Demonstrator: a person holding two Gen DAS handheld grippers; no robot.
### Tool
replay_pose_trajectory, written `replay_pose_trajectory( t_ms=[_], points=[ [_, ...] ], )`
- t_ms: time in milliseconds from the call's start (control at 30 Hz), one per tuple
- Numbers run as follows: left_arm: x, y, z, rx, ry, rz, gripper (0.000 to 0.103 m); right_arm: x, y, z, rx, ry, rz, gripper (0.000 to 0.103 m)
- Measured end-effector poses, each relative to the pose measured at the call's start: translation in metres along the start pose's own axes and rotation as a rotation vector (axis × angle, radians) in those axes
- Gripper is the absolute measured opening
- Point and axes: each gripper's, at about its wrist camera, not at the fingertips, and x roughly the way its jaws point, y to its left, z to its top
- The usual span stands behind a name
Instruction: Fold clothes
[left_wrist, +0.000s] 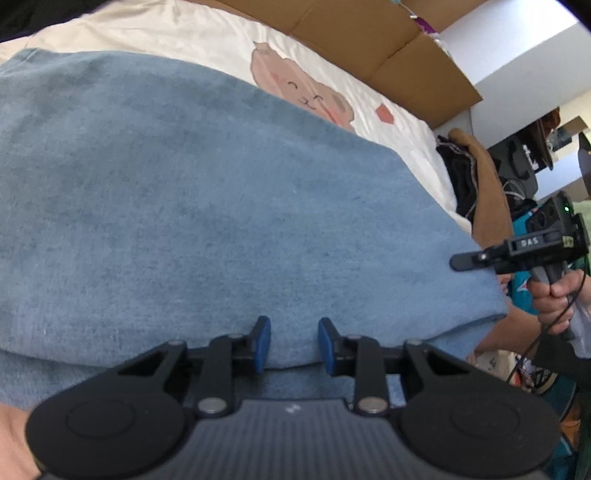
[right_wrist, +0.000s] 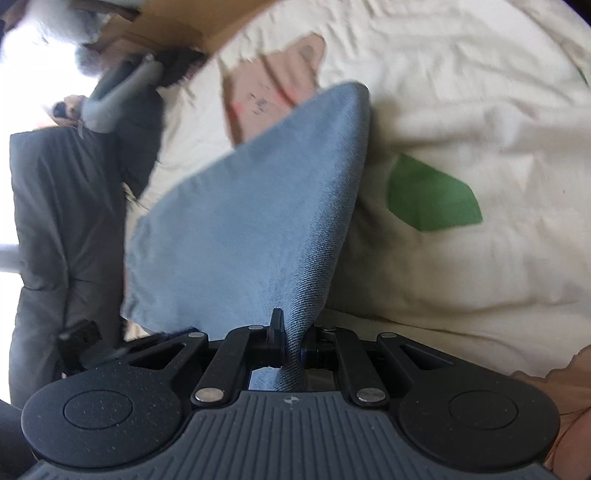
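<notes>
- On the bed (right_wrist: 461, 92), covered by a cream sheet printed with a pink animal (left_wrist: 303, 92) and a green leaf (right_wrist: 430, 194), a blue garment (left_wrist: 184, 192) is lying partly spread and partly lifted.
- Judging from these views, the folding is sitting somewhere in the middle: 1 edge is being carried over the rest, and no finished, squared bundle is showing yet.
- Left gripper (left_wrist: 293, 345) is hovering at the near edge of the garment with its blue fingers (left_wrist: 261, 343) standing apart, nothing between them; whether they are brushing the cloth I cannot tell.
- Right gripper (right_wrist: 291, 345) is pinching a bunched corner of the garment, fingers pressed tight on the cloth, which is rising from them in a taut triangular sheet.
- That lifted sheet is pointing away from the right gripper towards the pink print, its long axis running from the pinched corner up to the far tip.
- In the left view the garment's broad side is running across the bed, left to right.
- What seems left: laying the carried edge down, smoothing, and further folds.
- A brown cardboard box (left_wrist: 369, 33) is standing beyond the bed.
</notes>
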Motion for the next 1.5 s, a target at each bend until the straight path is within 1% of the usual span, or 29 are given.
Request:
replay_pose_trajectory(
  t_ms=[33,100,200,233,267,300,367,400,533,567,633,667,700,733,800,933,1033,1133,1167,1267,1367,1500],
  points=[
    [0.001,-0.001,0.001,0.001,0.002,0.002,0.031,0.005,-0.007,0.000,0.029,0.013,0.001,0.007],
    [0.005,-0.004,0.004,-0.005,0.004,0.004,0.031,0.013,-0.019,0.000,0.061,0.020,-0.002,0.011],
    [0.005,-0.005,0.005,-0.003,0.004,0.008,0.031,0.022,-0.030,-0.001,0.084,0.018,-0.004,0.014],
    [0.004,-0.006,0.004,-0.001,0.004,0.011,0.029,0.024,-0.032,-0.001,0.088,0.014,-0.001,0.015],
    [0.004,-0.007,0.004,0.002,0.002,0.011,0.028,0.026,-0.034,-0.001,0.092,0.008,0.003,0.022],
    [0.004,-0.007,0.004,0.002,0.002,0.009,0.028,0.028,-0.036,-0.001,0.103,-0.004,0.008,0.024],
    [0.004,-0.008,0.004,0.003,0.004,0.005,0.023,0.032,-0.039,-0.001,0.127,-0.028,0.020,0.025],
    [0.004,-0.008,0.004,0.004,0.005,0.003,0.017,0.035,-0.040,0.000,0.141,-0.039,0.029,0.027],
    [0.008,-0.011,0.003,0.019,0.016,0.003,0.014,0.041,-0.044,0.003,0.155,-0.058,0.044,0.030],
    [0.010,-0.012,0.003,0.033,0.023,0.019,0.012,0.042,-0.045,0.003,0.161,-0.062,0.051,0.030],
    [0.014,-0.014,0.002,0.058,0.039,0.050,0.003,0.037,-0.039,0.003,0.135,-0.074,0.051,0.020],
    [0.016,-0.014,0.001,0.059,0.052,0.059,0.002,0.034,-0.036,0.002,0.120,-0.080,0.050,0.011],
    [0.017,-0.013,0.000,0.058,0.067,0.066,0.002,0.031,-0.032,0.002,0.106,-0.087,0.050,0.008],
    [0.019,-0.011,-0.001,0.052,0.087,0.060,0.002,0.029,-0.029,0.002,0.092,-0.093,0.049,0.008],
    [0.020,-0.012,-0.002,0.053,0.096,0.064,0.002,0.023,-0.015,0.003,0.053,-0.101,0.037,0.007],
    [0.019,-0.015,0.000,0.041,0.098,0.065,0.001,0.011,0.010,0.004,0.006,-0.117,0.012,0.006],
    [0.009,-0.016,0.004,0.023,0.069,0.026,0.001,-0.002,0.031,0.004,-0.040,-0.125,-0.009,0.006],
    [-0.005,-0.015,0.011,-0.005,-0.012,0.022,0.002,-0.009,0.050,0.005,-0.068,-0.115,-0.054,0.006],
    [-0.006,-0.014,0.014,-0.011,-0.027,0.029,0.002,-0.011,0.055,0.006,-0.075,-0.112,-0.068,0.006],
    [0.004,-0.009,0.022,-0.017,-0.010,0.085,0.002,-0.017,0.070,0.007,-0.097,-0.103,-0.108,0.006],
    [0.012,-0.006,0.028,-0.024,-0.005,0.074,0.002,-0.017,0.085,0.008,-0.100,-0.099,-0.146,0.006],
    [0.020,-0.005,0.038,-0.018,0.002,0.087,0.002,-0.016,0.100,0.008,-0.083,-0.088,-0.204,0.006]
  ],
)
